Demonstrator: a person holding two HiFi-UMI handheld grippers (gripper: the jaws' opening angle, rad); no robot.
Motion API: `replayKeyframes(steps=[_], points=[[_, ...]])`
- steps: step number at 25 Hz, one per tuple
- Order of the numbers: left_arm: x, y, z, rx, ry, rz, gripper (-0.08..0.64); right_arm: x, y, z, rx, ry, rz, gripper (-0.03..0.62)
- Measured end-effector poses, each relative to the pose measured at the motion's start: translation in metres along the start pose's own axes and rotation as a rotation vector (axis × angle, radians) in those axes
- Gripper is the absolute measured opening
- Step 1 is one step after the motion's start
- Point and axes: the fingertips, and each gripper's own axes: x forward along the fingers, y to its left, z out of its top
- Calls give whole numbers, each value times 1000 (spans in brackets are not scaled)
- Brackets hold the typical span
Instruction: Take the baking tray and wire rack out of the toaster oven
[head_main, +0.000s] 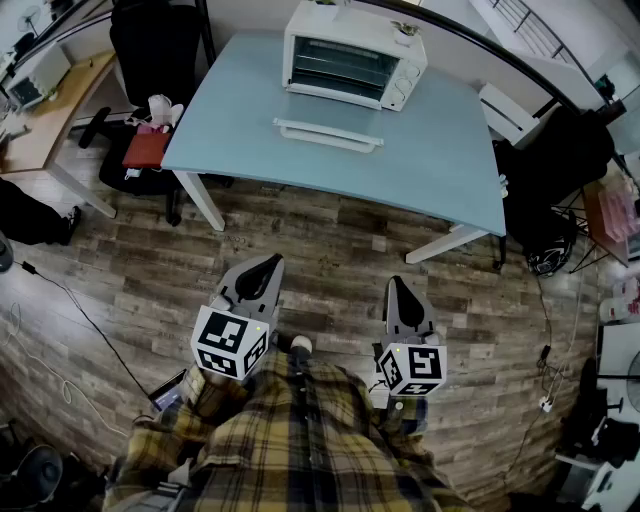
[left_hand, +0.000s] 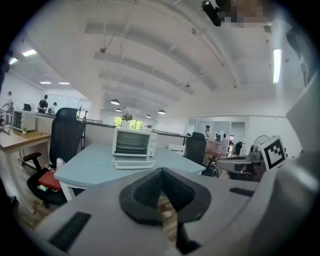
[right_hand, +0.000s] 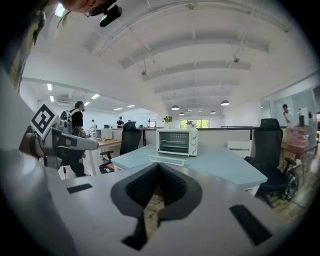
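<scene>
Both closed tight, pads pressed together with nothing caught between: left claw (head_main: 268, 263) at 9 o'clock of the right claw (head_main: 400, 286), side by side and well apart, tips aimed toward 12 o'clock and tilted slightly down. Held low over the wood-plank floor (head_main: 330, 240), just ahead of a yellow plaid garment (head_main: 290, 440) at 6 o'clock. Farther out at 12 o'clock, a pale blue worktop (head_main: 440, 160) on white legs. Toward its far edge, a white toaster oven (head_main: 354, 55), door (head_main: 328, 134) dropped open and lying flat toward the claws. Inside the cavity, thin horizontal bars of the wire rack (head_main: 340, 62); baking tray not made out from here. All of it well apart from both claws, untouched. At 10 o'clock of the worktop, a black office chair (head_main: 150, 40) with something red (head_main: 148, 150) on the seat; beyond that, at 9 o'clock, a wooden desk (head_main: 45, 125). Same oven dead ahead in the left gripper view and in the right gripper view, just above the shut pads.
</scene>
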Motion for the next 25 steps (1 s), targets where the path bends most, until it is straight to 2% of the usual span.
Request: replayKeyframes(steps=[5, 6, 9, 14, 19, 25], points=[[-6, -14, -3, -12, -17, 22, -6, -12, -6, -4, 37, -22, 46, 6], [-8, -16, -3, -14, -22, 27, 14, -14, -7, -5, 43, -26, 56, 13], [-12, -21, -6, -21, -32, 46, 69, -18, -7, -6, 59, -36, 92, 82], [-13, -21, -10, -32, -24, 75, 138, -18, -11, -9, 84, -42, 125, 149], [-2, -5, -14, -42, -2, 104, 202, -3, -22, -10, 98, -41, 117, 192], [29, 27, -10, -70, 6, 95, 222, 38, -26, -14, 115, -3, 133, 244]])
